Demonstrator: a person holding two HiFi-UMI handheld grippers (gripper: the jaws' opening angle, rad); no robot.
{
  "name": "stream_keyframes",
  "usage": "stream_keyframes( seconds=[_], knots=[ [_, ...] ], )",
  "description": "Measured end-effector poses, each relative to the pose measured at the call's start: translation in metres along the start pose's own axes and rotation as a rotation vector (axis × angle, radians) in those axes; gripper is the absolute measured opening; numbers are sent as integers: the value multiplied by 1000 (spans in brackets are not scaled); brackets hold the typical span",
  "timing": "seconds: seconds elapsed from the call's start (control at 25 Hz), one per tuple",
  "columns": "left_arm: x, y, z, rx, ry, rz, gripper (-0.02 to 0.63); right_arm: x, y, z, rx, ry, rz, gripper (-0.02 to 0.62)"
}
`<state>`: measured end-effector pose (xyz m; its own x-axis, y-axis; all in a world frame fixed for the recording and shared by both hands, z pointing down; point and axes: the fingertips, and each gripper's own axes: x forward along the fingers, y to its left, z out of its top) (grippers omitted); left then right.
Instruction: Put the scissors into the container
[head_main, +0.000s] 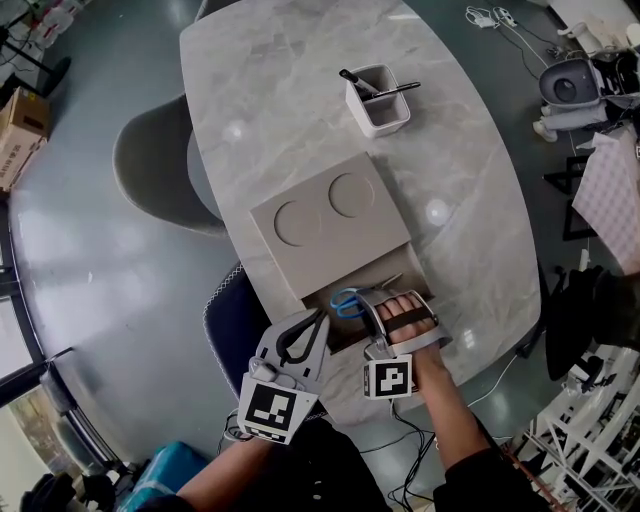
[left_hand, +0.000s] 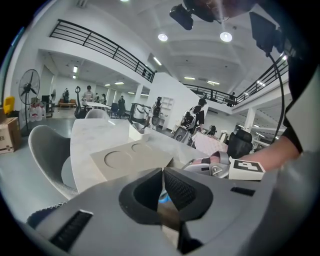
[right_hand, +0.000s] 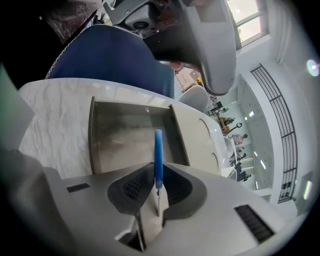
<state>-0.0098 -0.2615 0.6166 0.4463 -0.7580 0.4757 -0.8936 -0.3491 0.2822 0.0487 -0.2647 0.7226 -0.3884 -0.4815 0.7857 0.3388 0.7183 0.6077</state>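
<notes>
The blue-handled scissors (head_main: 347, 303) hang over the open compartment (head_main: 345, 330) of a beige box at the table's near edge. My right gripper (head_main: 366, 302) is shut on them. In the right gripper view the blue handle (right_hand: 158, 150) stands edge-on between the pads, above the compartment's bare floor (right_hand: 125, 137). My left gripper (head_main: 322, 317) sits just left of the scissors with its jaws together and nothing in them. In the left gripper view a bit of blue shows behind the closed tips of the left gripper (left_hand: 163, 171).
The box's lid (head_main: 325, 225), with two round recesses, is slid toward the table's middle. A white rectangular cup (head_main: 378, 100) holding dark pens stands at the far side. A blue chair (right_hand: 115, 60) is tucked under the near edge, and a grey chair (head_main: 160, 165) stands at the left.
</notes>
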Motion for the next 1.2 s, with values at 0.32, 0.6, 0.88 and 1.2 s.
stream_keyframes(
  seconds=[0.32,0.6,0.88,1.2],
  knots=[
    [1,1,-4,-4,9,-4,25,6,2,3,31,-12,38,57],
    [1,2,-7,-15,8,0,25,7,10,3,60,-17,155,113],
    [0,3,-5,-16,8,4,25,9,28,3,75,-13,355,184],
    [-1,4,-3,-12,7,4,25,7,29,8,132,-41,420,215]
  ],
)
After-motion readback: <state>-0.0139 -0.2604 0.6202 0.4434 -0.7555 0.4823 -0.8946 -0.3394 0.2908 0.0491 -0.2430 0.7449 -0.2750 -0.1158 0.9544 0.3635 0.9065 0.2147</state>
